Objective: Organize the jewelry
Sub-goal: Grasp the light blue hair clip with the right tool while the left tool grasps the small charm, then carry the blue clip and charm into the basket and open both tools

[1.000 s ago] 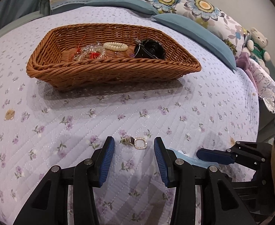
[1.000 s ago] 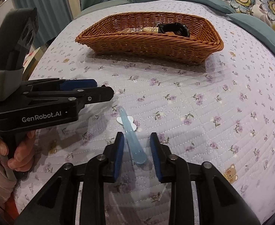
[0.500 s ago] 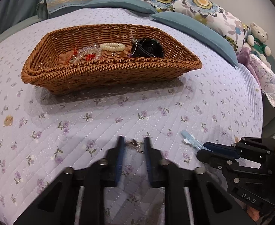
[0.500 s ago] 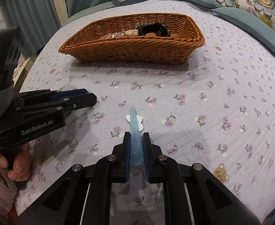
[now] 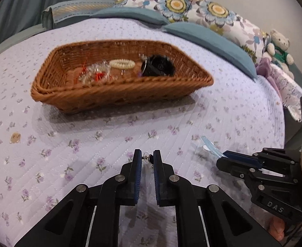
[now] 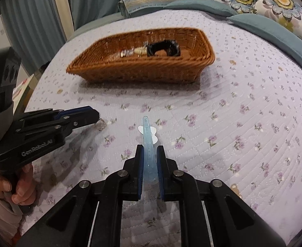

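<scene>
On the floral quilt point(image 5: 223, 111), my left gripper point(image 5: 147, 160) pinches the earring point(image 6: 100, 124); my right gripper point(image 6: 150, 160) clamps the blue hair clip point(image 6: 149, 144).

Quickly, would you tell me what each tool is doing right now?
Left tool: closed on the earring.
Right tool: closed on the blue hair clip.

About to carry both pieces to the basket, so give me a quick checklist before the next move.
1. Left hand-held gripper shut on earring: ok.
2. Right hand-held gripper shut on hair clip: ok.
3. Earring hangs free below the tips, grip firmness: cannot tell.
4. Basket upright, open on top: ok.
5. Bare room in the basket right of the black piece: ok.
6. Quilt path to the basket unobstructed: ok.
</scene>
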Demonstrator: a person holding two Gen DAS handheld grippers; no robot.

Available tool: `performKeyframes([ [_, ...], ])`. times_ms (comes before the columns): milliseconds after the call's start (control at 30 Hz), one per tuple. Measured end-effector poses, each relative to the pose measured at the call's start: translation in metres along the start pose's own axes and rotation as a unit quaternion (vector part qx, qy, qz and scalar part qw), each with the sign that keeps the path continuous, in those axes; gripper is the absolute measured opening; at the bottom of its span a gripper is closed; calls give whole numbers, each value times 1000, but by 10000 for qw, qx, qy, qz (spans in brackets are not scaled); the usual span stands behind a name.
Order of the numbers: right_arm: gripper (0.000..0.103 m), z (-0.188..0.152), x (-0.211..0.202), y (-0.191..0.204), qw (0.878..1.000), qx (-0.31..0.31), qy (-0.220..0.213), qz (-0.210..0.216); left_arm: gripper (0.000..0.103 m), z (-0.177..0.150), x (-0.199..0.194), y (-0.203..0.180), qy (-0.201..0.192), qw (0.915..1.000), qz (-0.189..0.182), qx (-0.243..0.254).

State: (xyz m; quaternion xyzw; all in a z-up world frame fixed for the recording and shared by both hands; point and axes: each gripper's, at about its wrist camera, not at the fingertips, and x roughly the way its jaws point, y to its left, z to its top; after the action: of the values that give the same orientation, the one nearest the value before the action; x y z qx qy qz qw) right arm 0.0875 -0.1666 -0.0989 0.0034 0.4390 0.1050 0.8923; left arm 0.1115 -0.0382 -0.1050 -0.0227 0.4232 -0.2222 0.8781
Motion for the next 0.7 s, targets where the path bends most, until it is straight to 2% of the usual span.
performKeyframes([
  [200, 14, 14, -20, 1, 9994, 44, -315, 128, 11, 11, -35, -2, -454, 9986, -268, -56],
  [400, 14, 66, -34, 16, 9969, -123, -697, 335, 11, 44, -70, 9, -868, 9939, -655, -189],
  [567, 14, 132, -5, 31, 9959, -220, -758, 453, 11, 88, -69, 33, -1019, 9932, -478, -300],
  [700, 14, 175, 44, 36, 9973, -147, -444, 560, 11, 117, -41, 63, -922, 9944, -284, -428],
])
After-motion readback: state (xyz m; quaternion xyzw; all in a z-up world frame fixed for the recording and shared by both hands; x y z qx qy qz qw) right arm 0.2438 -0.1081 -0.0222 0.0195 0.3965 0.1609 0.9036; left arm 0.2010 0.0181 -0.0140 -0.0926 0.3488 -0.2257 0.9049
